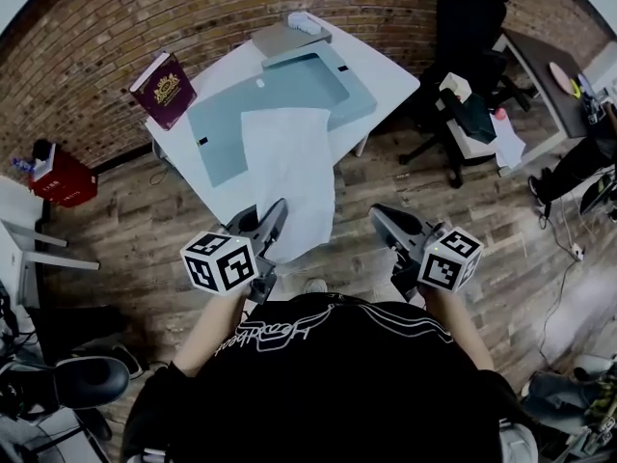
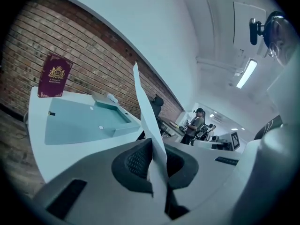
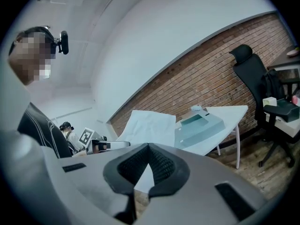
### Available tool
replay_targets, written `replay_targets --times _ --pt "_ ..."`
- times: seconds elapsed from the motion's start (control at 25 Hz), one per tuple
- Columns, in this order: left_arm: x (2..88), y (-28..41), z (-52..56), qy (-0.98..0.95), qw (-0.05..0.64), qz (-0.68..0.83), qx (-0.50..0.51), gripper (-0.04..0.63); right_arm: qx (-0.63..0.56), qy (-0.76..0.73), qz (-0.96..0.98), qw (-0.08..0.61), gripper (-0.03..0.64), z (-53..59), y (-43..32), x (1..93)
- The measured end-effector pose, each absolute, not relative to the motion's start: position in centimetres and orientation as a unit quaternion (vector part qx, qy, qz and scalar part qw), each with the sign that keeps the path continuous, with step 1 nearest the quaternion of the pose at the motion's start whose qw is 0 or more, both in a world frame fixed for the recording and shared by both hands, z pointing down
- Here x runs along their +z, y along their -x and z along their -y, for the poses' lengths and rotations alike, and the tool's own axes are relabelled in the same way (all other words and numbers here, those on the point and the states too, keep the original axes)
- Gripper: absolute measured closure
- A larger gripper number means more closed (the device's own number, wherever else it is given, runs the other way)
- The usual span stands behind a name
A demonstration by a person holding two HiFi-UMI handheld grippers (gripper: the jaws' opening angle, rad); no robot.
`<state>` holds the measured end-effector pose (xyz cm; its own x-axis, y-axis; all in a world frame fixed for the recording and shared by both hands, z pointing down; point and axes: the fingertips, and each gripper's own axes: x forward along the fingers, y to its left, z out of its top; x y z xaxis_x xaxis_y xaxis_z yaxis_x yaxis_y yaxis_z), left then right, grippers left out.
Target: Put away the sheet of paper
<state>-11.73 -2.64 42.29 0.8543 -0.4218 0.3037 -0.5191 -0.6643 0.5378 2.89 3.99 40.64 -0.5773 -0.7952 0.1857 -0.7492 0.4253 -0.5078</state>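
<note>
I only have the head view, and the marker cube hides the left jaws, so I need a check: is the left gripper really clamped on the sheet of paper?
Observer: Yes. In the left gripper view, the left gripper has its pads closed on the sheet of paper, which rises edge-on from between them.
Operator: Does the right one have a piece of it too?
Observer: No. The right gripper view shows the right gripper with its jaws together and nothing between them; the sheet lies beyond, untouched by it.
</note>
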Motion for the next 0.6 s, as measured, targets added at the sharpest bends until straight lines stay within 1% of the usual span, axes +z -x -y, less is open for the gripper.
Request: replay_targets --times 0.24,0.6 --pt "42.4 12.9 6.6 -0.904 0.319 0.273 0.076 0.565 -0.274 0.453 -0.848 0.042 0.615 0.1 -2.2 40.3" --pt "42.5 13.9 11.4 -0.889 0.322 0.319 0.06 0.565 -0.288 0.431 -0.854 0.039 0.614 4.6 -3.4 41.8"
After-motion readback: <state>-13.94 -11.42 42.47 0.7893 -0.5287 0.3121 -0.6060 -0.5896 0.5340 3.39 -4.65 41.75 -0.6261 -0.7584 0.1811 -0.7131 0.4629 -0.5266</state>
